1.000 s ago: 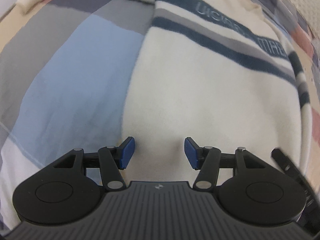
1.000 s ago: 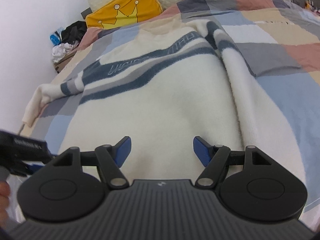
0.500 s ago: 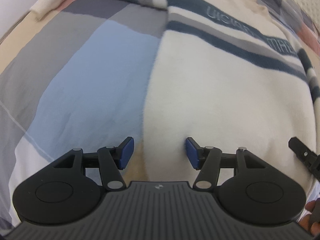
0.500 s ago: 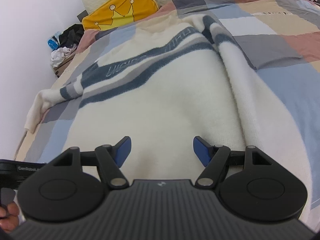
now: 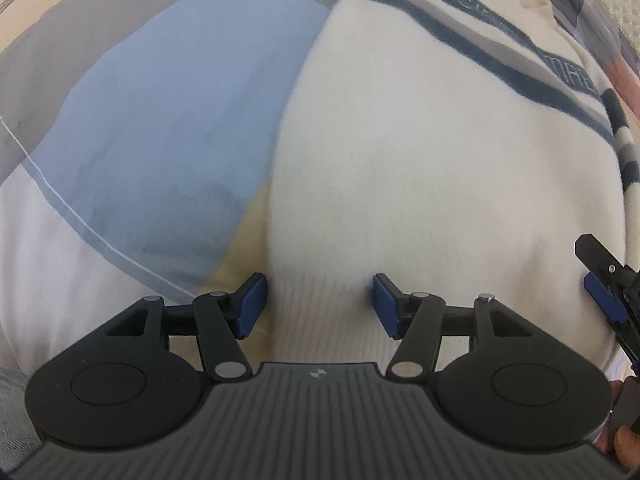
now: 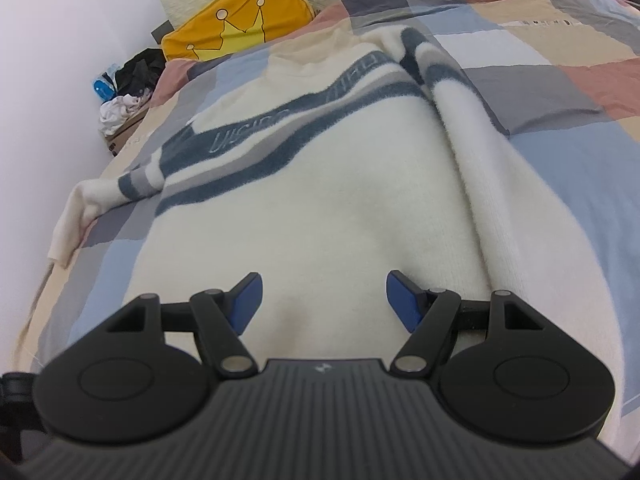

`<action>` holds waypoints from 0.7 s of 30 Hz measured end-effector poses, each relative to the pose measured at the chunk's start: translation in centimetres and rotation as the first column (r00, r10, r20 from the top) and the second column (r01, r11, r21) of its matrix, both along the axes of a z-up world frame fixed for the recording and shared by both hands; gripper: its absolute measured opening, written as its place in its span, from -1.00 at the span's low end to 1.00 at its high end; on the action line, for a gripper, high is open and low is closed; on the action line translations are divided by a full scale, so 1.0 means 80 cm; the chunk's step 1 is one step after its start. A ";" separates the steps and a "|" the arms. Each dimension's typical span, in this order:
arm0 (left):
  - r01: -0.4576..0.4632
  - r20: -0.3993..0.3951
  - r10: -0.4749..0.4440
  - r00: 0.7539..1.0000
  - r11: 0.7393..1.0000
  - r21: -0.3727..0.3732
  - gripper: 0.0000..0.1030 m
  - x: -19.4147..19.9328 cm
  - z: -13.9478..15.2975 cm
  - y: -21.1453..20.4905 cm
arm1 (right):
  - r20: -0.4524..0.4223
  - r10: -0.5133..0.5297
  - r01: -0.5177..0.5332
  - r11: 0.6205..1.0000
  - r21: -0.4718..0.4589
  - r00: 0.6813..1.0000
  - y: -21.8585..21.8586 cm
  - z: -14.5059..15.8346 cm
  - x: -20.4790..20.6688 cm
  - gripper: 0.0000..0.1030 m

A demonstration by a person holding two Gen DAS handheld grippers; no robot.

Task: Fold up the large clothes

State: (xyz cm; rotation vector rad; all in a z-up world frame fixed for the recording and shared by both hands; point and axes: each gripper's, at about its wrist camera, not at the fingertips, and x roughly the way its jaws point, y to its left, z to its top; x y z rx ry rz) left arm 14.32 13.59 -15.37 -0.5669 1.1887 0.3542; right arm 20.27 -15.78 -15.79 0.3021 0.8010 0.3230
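Note:
A large cream sweater with blue and grey chest stripes lies flat on the bed, hem toward me. It also shows in the right wrist view, its right sleeve folded down along the body and its left sleeve stretched out to the side. My left gripper is open, low over the ribbed hem at the sweater's left corner, its jaws straddling the hem edge. My right gripper is open just above the lower body of the sweater. Its tip shows at the right of the left wrist view.
The bed is covered by a patchwork duvet of blue, grey, beige and pink blocks. A yellow crown pillow and cream pillows lie at the head. A pile of clothes sits by the wall at left.
My left gripper has moved left and down to the sweater's lower left hem corner. My right gripper has dropped a little closer to the sweater. Both stayed open.

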 end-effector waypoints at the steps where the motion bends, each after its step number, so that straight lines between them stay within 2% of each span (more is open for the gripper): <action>1: 0.009 0.003 -0.009 1.000 1.000 0.001 -0.03 0.001 0.000 0.001 | 0.000 0.000 0.000 1.000 0.000 1.000 0.000 0.000 0.000 0.36; 2: 0.016 0.008 -0.016 1.000 1.000 -0.003 -0.15 0.004 -0.002 0.006 | 0.000 0.001 -0.001 1.000 0.000 1.000 0.000 0.000 0.000 0.37; 4: 0.033 0.029 -0.032 0.999 0.999 -0.024 -0.61 0.003 0.002 0.007 | 0.003 0.000 0.000 1.000 0.006 1.000 -0.001 0.001 0.000 0.37; 9: 0.052 0.070 -0.050 0.996 0.998 -0.020 -0.69 -0.003 0.016 0.013 | 0.012 -0.004 0.003 1.000 0.021 1.000 -0.007 0.004 -0.004 0.37; 12: 0.022 0.101 -0.022 0.995 1.000 0.000 -0.71 -0.014 0.035 0.023 | 0.015 -0.003 0.002 1.000 0.029 1.000 -0.009 0.005 -0.005 0.37; 15: 0.032 0.118 -0.033 0.992 0.999 0.009 -0.71 -0.017 0.054 0.031 | 0.021 0.006 -0.007 1.000 0.030 1.000 -0.007 0.009 -0.008 0.37; 21: -0.009 0.095 0.001 0.996 0.996 0.086 -0.71 -0.019 0.078 0.059 | 0.045 0.033 -0.036 0.998 0.058 0.998 -0.004 0.019 -0.016 0.37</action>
